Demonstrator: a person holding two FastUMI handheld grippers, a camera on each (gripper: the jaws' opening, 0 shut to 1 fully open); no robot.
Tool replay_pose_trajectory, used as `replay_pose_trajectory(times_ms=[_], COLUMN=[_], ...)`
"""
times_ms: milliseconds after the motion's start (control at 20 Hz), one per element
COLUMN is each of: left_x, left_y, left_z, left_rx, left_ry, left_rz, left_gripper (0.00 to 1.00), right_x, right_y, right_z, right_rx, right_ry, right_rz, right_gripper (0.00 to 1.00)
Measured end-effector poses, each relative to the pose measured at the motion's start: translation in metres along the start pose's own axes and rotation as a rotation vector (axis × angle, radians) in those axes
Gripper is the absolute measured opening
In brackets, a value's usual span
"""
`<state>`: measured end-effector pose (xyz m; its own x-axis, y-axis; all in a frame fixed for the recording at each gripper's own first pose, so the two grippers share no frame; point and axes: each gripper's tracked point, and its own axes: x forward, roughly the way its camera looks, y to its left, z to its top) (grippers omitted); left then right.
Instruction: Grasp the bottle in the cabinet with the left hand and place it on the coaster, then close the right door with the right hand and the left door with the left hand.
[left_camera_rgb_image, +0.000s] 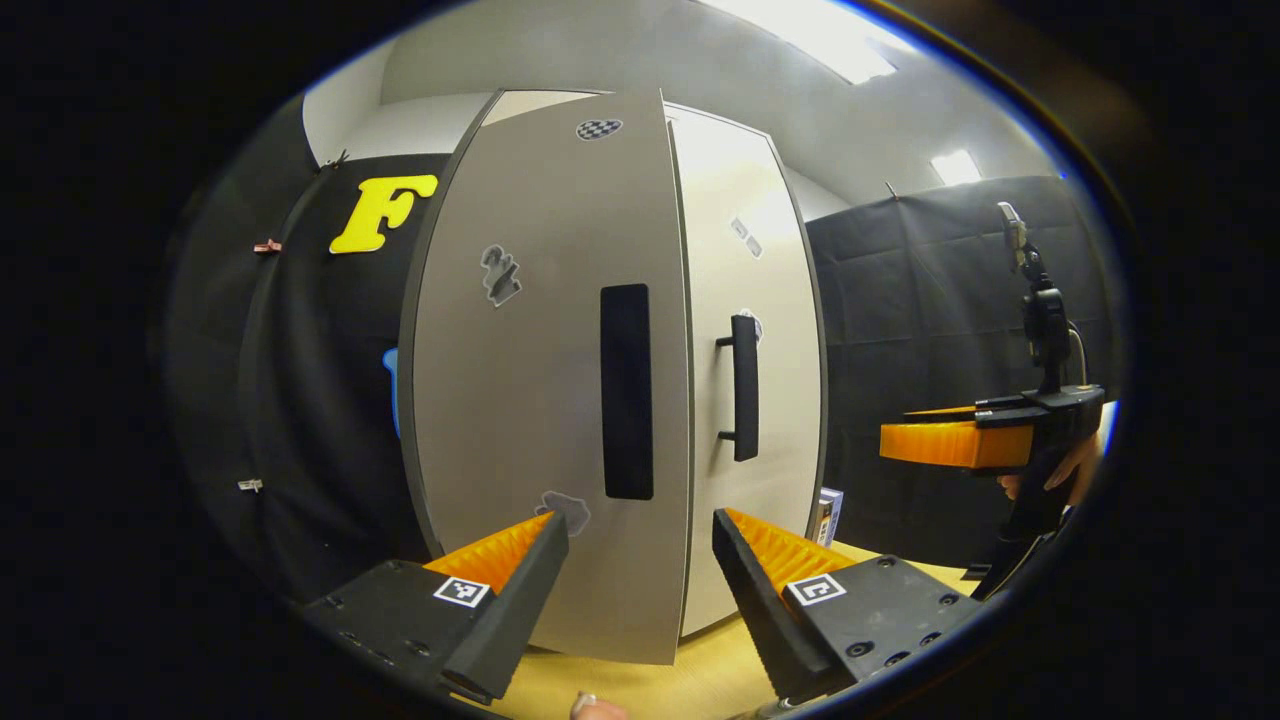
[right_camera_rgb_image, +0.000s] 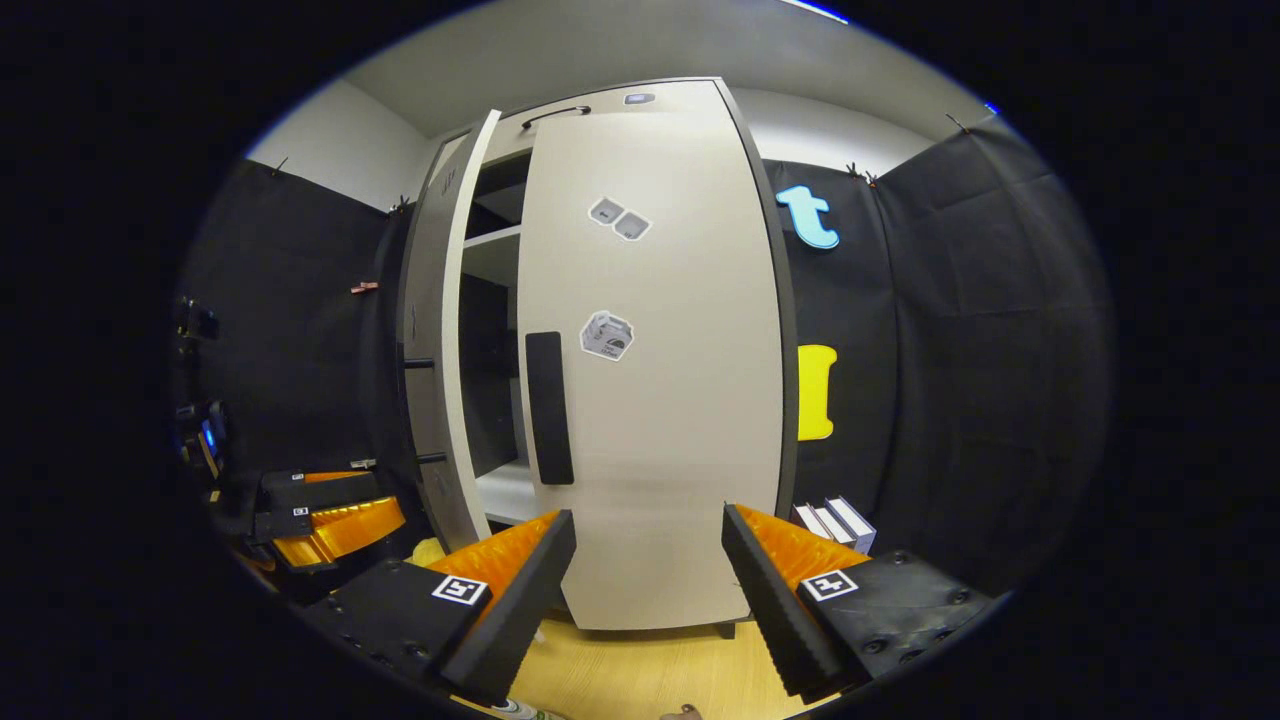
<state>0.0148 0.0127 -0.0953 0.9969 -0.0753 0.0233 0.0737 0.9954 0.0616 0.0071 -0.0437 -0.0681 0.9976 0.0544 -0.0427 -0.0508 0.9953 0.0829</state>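
My left tool (left_camera_rgb_image: 640, 545) points at a tall pale cabinet (left_camera_rgb_image: 760, 180) standing on a light wooden bench (left_camera_rgb_image: 640, 680). Its two fingers are spread wide apart with nothing between them. Directly ahead is the left door (left_camera_rgb_image: 520, 380), swung partly out toward me, so its free edge stands forward of the right door (left_camera_rgb_image: 770, 300). The left door carries a flat black vertical handle (left_camera_rgb_image: 627, 390) and a few small stickers. The right door lies flush against the cabinet and has its own black bar handle (left_camera_rgb_image: 744, 388). At the foot of the cabinet on the right, a small box (left_camera_rgb_image: 829, 515) stands on the bench.

Far to the right in the left gripper view, my other tool (left_camera_rgb_image: 945, 442) hangs in the air, held by my hand (left_camera_rgb_image: 1060, 478), well away from the cabinet.

In the right gripper view, my right tool (right_camera_rgb_image: 650, 545) also has its fingers wide apart and empty. It faces the closed right door (right_camera_rgb_image: 660, 400), with the black handle (right_camera_rgb_image: 549, 407) near that door's left edge. Left of it the left door (right_camera_rgb_image: 450, 350) stands ajar, and through the gap I see a shelf (right_camera_rgb_image: 495, 240) and a dark interior. Three small boxes (right_camera_rgb_image: 835, 522) stand by the cabinet's lower right corner. Low on the left, my left tool (right_camera_rgb_image: 335, 525) is near the open door. I cannot make out the bottle or the coaster
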Motion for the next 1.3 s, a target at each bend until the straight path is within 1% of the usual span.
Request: replay_pose_trajectory(times_ms=[300,400,750,1000,1200,1300], left_x=[0.009,0.010,0.014,0.013,0.013,0.013], left_y=[0.006,0.007,0.013,0.014,0.011,0.012], left_z=[0.005,0.006,0.004,0.009,0.008,0.006], left_rx=[0.004,0.003,-0.009,0.009,-0.013,-0.011], left_ry=[-0.012,-0.012,-0.009,-0.016,-0.020,-0.011], left_rz=[0.047,0.057,0.096,0.110,0.103,0.105], left_gripper=[0.93,0.92,0.93,0.93,0.94,0.92], right_x=[0.011,0.013,0.016,0.017,0.019,0.020], right_y=[-0.003,-0.003,-0.005,-0.008,-0.005,-0.006], right_z=[0.009,0.008,0.007,0.007,0.005,0.005], right_rx=[0.000,-0.005,-0.009,-0.014,-0.020,-0.032], right_ry=[-0.020,-0.017,-0.016,-0.017,-0.014,-0.011], right_rz=[0.016,0.020,0.028,0.025,0.035,0.037], right_gripper=[0.97,0.97,0.98,0.98,0.98,0.98])
